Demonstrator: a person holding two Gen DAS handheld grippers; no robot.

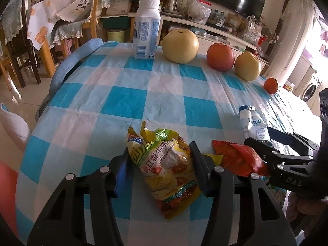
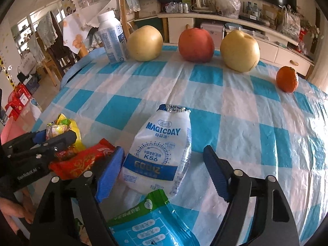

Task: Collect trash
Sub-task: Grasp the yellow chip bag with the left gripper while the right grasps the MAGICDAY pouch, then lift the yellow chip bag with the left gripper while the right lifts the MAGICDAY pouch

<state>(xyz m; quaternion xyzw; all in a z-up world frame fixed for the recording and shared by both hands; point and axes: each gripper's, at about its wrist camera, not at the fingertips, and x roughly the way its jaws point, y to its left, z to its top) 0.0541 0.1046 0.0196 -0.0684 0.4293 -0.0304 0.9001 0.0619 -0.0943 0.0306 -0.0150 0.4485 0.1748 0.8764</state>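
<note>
Two pairs of tongs are working over the checked worktop (image 1: 143, 94). The left tongs (image 1: 160, 164) are pressing both pads against the sides of a yellow snack bag (image 1: 170, 170), gripping it where it is lying on the cloth. The right tongs (image 2: 164, 170) are standing open around a crumpled white MAGICDAY bottle (image 2: 162, 151) that is lying on its side; the blue left pad is touching the bottle, while the right pad is standing clear of it. A red wrapper (image 2: 80, 162) is lying between the bag and the bottle, and a blue-green pouch (image 2: 151, 223) is lying just below the bottle. Along the far edge a white milk bottle (image 1: 146, 30) is standing upright beside two yellow pears (image 1: 180, 46), a red apple (image 1: 220, 56) and a small tangerine (image 1: 271, 85).
</note>
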